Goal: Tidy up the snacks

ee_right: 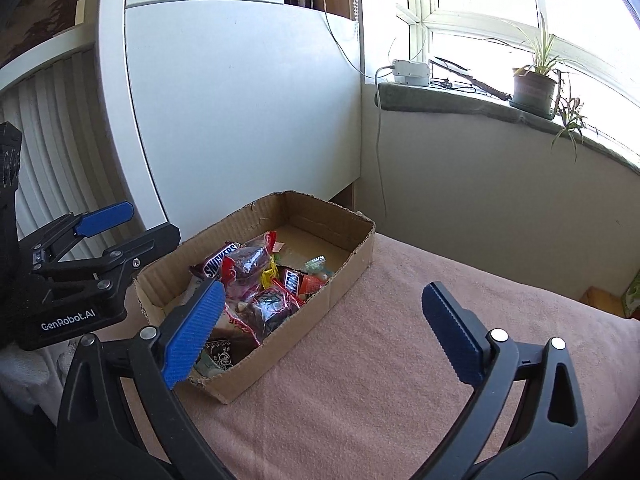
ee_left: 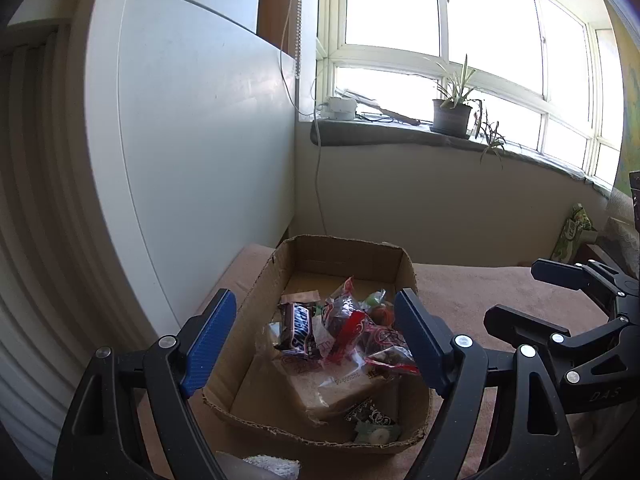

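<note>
The cardboard box [ee_right: 352,236] on the pink cloth [ee_right: 400,360] held 2 Snickers bars [ee_right: 218,262] among wrapped snacks. Its far half lay bare. The left gripper [ee_left: 316,340] and right gripper [ee_right: 324,328] gaped wide, holding nothing.

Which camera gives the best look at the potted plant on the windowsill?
The left wrist view: the potted plant sits nearer the middle, pot and leaves clear. The right wrist view shows it near the edge, washed out by glare.
</note>
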Demonstrator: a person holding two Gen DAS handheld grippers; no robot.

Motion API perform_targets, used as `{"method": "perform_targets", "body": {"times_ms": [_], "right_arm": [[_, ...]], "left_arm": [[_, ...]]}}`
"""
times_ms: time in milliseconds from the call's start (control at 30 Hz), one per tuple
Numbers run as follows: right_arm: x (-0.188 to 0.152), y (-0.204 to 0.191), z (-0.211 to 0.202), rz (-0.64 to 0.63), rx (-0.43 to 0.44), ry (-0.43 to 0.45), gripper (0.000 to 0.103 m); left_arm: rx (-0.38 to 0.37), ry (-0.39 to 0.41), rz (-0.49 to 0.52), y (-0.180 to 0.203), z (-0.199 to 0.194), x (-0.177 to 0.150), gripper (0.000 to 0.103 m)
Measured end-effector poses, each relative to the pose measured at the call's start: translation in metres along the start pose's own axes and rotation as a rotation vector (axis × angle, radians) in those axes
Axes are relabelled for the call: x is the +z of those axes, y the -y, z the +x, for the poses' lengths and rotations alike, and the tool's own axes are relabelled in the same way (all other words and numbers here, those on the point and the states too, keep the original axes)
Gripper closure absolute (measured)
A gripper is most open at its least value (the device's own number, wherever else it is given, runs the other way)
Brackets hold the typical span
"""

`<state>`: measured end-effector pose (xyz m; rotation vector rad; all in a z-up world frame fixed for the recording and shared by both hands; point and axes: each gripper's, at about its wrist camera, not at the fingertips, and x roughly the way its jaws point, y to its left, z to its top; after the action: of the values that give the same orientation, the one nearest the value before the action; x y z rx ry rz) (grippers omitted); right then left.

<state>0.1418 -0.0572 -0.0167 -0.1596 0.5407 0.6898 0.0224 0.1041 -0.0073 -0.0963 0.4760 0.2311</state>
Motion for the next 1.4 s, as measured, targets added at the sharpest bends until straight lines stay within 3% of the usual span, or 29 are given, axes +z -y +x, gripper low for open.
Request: {"method": "perform_targets", "body": {"times_ms": [300,1400], "right_arm": [[-0.006,-0.004,-0.015,-0.012,-0.008,0.030,0.002],[-0.011,0.001,-0.008,-0.020,-0.006,0.004,0.002]], "left_arm": [[0.010,-0.008,0.007,0.004,-0.005,-0.011,0.021],[-0.008,-0.006,-0.010,0.001,-0.008,-0.011,0.021]]}}
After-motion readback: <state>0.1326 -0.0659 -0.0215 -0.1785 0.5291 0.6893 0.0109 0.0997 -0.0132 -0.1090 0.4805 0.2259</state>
